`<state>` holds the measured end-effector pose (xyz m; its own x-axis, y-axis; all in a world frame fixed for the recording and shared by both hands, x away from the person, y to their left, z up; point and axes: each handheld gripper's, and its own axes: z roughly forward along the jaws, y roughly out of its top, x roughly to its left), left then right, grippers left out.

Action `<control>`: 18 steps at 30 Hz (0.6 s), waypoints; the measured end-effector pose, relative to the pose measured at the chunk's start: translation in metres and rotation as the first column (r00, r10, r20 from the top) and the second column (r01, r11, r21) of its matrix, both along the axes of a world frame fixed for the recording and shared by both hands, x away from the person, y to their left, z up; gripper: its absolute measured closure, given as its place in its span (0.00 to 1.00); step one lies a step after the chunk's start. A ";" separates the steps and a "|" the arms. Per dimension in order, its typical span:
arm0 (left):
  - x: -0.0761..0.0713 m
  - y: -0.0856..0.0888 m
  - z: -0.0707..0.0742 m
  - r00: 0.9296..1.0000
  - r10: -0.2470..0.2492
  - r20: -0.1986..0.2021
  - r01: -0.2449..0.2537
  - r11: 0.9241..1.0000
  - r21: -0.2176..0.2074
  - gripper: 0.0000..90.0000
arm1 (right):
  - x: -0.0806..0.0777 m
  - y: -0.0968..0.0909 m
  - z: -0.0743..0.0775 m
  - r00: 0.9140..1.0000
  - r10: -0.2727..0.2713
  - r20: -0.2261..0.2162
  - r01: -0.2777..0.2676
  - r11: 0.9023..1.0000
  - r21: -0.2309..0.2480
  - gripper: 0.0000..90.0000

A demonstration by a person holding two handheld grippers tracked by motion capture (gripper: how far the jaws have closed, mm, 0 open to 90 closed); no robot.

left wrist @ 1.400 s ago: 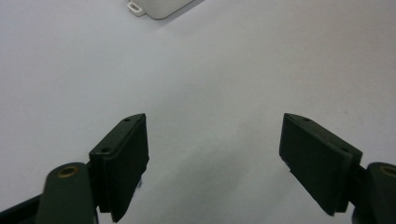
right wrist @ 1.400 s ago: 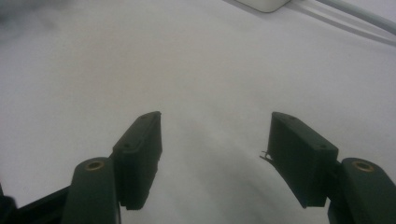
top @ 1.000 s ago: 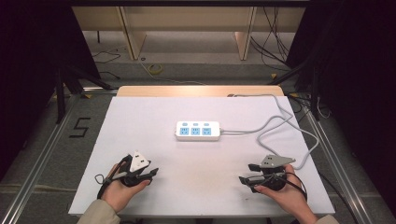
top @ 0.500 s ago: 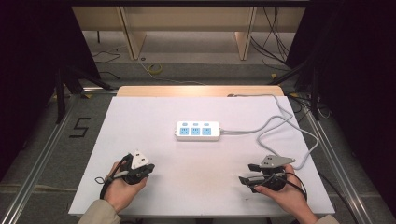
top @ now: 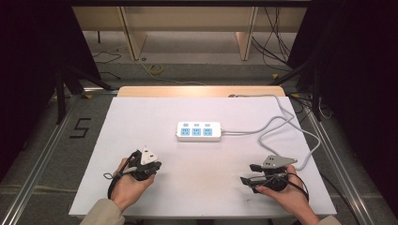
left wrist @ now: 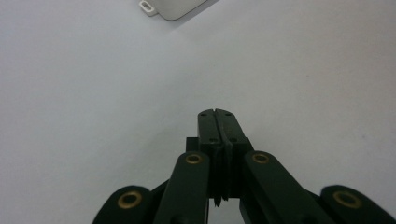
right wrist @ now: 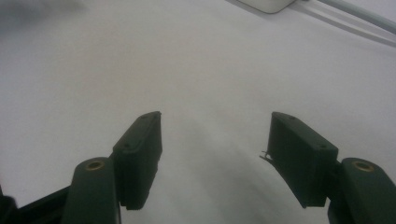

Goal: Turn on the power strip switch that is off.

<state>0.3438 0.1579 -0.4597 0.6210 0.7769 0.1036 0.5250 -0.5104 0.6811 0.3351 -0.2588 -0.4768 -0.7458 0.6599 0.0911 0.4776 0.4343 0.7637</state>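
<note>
A white power strip (top: 199, 131) with three blue sockets lies in the middle of the white table (top: 141, 117); its corner is at the top of the left gripper view (left wrist: 175, 7) and of the right gripper view (right wrist: 268, 3). My left gripper (top: 157, 165) rests near the front left, held in a hand, with its jaws pressed together and nothing between them (left wrist: 217, 112). At the front right my right gripper (top: 247, 173) stands open over bare table (right wrist: 215, 121), its jaws pointing left.
The strip's grey cable (top: 281, 124) loops across the right side of the table, passes just behind the right gripper and runs off the far edge. Beyond the table are a wooden shelf frame (top: 187, 28) and loose cables on the floor.
The left gripper's jaws have closed from partly open to shut, with nothing between them. The right gripper has stayed where it was, open.
</note>
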 end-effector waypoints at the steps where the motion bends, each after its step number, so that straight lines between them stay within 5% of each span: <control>1: 0.000 -0.001 0.000 1.000 0.004 0.001 -0.004 1.000 -0.008 1.00 | 0.000 0.000 0.000 1.000 0.001 0.000 -0.001 1.000 0.000 0.40; 18: 0.009 -0.003 0.005 1.000 0.020 -0.009 -0.020 1.000 -0.015 1.00 | 0.001 0.000 0.000 1.000 0.002 -0.003 -0.002 1.000 0.002 0.40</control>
<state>0.3526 0.1551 -0.4544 0.6059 0.7908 0.0867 0.5409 -0.4895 0.6840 0.3358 -0.2587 -0.4768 -0.7466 0.6585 0.0945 0.4790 0.4334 0.7634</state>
